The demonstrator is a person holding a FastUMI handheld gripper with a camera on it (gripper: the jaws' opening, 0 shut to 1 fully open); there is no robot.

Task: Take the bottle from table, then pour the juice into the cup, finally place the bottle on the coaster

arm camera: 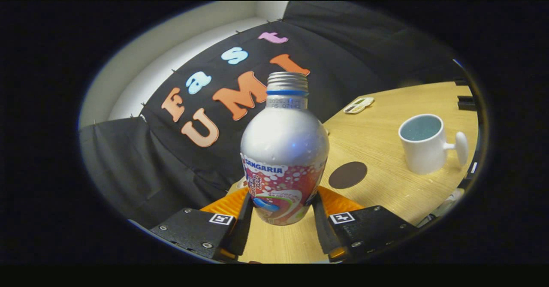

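Observation:
A silver metal bottle (285, 158) with a red printed label and an uncapped threaded neck stands between my fingers. My gripper (282, 209) is shut on the bottle, both pads pressing its lower sides. The bottle seems lifted off the wooden table (386, 192), and the whole scene is tilted. A dark round coaster (348, 174) lies flat on the table just beyond the right finger. Farther right stands a white cup (424, 143) with a pale blue inside and its handle pointing right.
A small white device (359, 104) lies at the table's far edge near the black cloth wall. Black fixtures (465, 102) sit at the table's far right edge. Bare wood shows between the coaster and the cup.

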